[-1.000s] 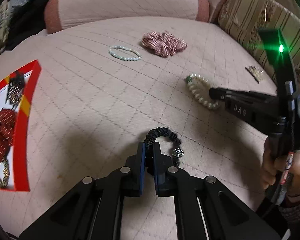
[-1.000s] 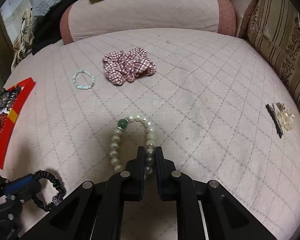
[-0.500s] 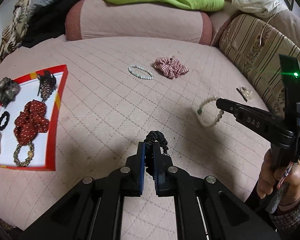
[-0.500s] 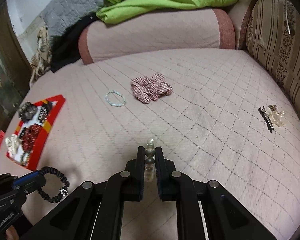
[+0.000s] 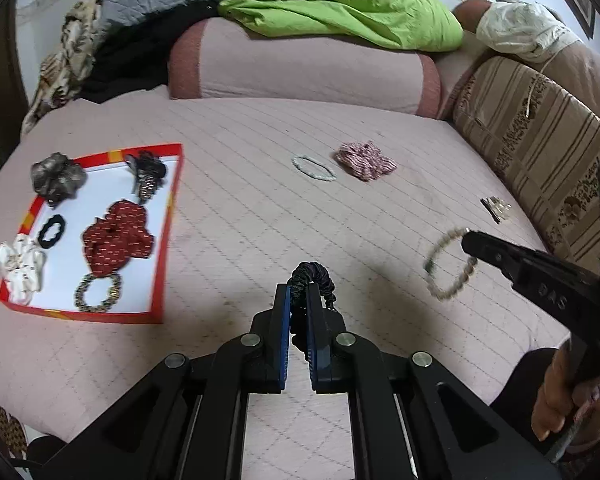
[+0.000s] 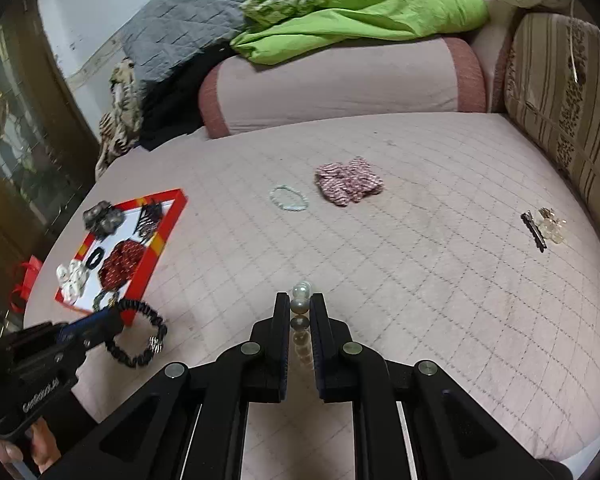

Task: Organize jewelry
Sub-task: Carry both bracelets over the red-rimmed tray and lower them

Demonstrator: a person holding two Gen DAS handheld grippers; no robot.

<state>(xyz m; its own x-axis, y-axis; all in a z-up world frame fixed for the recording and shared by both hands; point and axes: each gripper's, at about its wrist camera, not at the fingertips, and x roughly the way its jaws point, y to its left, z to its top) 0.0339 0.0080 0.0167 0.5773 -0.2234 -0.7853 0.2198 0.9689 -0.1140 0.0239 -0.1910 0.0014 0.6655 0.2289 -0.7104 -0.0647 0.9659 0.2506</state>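
While both grippers hang above the bed (image 5: 260, 208), each carries a piece clear of the quilt. The left gripper (image 5: 299, 312) points level toward the bolster (image 5: 300, 68), its jaws clamped on a black scrunchie (image 5: 314, 276), just right of the red tray's (image 5: 168, 232) near corner. The right gripper (image 6: 300, 316), well right of the tray, has its jaws clamped on a pearl bracelet (image 6: 301, 304) that dangles below. Beyond the tray's right side lie a pale bracelet (image 5: 313, 167) and a checked scrunchie (image 5: 365, 161).
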